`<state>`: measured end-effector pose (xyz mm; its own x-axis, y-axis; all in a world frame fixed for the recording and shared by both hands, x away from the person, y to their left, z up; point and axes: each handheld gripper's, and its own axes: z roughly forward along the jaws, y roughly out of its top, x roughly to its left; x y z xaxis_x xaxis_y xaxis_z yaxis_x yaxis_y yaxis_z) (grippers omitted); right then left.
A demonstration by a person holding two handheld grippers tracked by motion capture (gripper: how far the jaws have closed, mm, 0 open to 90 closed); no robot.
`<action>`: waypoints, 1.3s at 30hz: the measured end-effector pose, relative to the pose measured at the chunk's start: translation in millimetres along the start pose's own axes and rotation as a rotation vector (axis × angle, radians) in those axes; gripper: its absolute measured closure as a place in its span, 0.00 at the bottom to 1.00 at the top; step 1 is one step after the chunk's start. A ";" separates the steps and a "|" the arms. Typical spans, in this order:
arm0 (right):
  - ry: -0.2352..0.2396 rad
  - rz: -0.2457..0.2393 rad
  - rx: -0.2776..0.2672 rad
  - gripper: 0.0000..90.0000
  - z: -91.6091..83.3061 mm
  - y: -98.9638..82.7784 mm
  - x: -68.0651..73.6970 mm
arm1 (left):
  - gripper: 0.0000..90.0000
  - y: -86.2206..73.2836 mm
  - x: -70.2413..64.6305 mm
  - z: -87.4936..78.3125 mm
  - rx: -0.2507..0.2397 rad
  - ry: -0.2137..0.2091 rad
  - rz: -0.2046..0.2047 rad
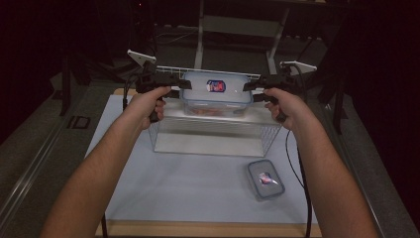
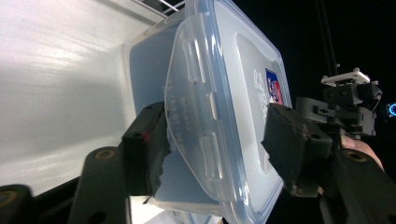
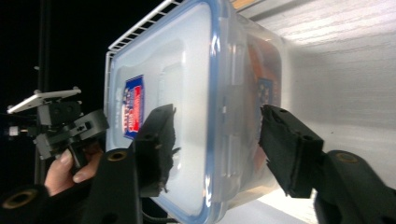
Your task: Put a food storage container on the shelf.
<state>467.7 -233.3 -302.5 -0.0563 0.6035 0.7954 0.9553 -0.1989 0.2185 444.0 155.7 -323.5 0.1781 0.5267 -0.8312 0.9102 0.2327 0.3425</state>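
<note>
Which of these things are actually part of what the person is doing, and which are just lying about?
In use:
- large lidded container, held over the basket
- wire basket under it
- left gripper and right gripper, jaws either side of the container's ends

Lying about:
- small lidded container on the white mat

A wire basket [image 1: 213,131] stands at the centre of the table [image 1: 163,198]. A lidded box [image 1: 216,93] sits over the basket's far side, toward 12 o'clock. The left gripper [image 1: 179,84] is at the box's 9 o'clock end, the right gripper [image 1: 253,86] at its 3 o'clock end. A smaller box [image 1: 265,179] lies on the table at 5 o'clock from the basket.
</note>
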 end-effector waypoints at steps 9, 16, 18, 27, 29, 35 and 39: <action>-0.074 -0.099 -0.047 0.42 -17.3 -12.6 8.5 | 0.40 -1.0 -3.9 -13.0 -0.052 0.016 0.023; -0.089 -0.176 -0.082 0.42 -32.3 -27.5 12.5 | 0.38 -7.8 -10.9 -21.8 -0.043 0.035 0.096; -0.087 -0.205 -0.085 0.42 -36.1 -34.4 13.2 | 0.38 -10.6 -12.6 -25.0 -0.042 0.044 0.119; -0.124 -0.332 -0.104 0.42 -42.2 -67.6 6.3 | 0.36 -23.7 -18.0 -31.3 -0.039 0.032 0.170; -0.110 -0.347 -0.099 0.42 -42.7 -79.1 0.2 | 0.37 -36.2 -16.7 -24.8 0.010 0.029 0.157; -0.057 -0.365 -0.095 0.44 -45.5 -100.4 -8.0 | 0.45 -54.9 -13.7 -22.6 0.006 0.007 0.157; -0.040 -0.375 -0.085 0.44 -45.6 -111.0 -12.5 | 0.60 -66.6 -13.8 -20.9 0.005 -0.008 0.193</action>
<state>349.1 -253.9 -310.9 -0.3837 0.6762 0.6289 0.8431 -0.0213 0.5373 373.1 150.1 -325.7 0.3523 0.5542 -0.7542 0.8609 0.1241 0.4934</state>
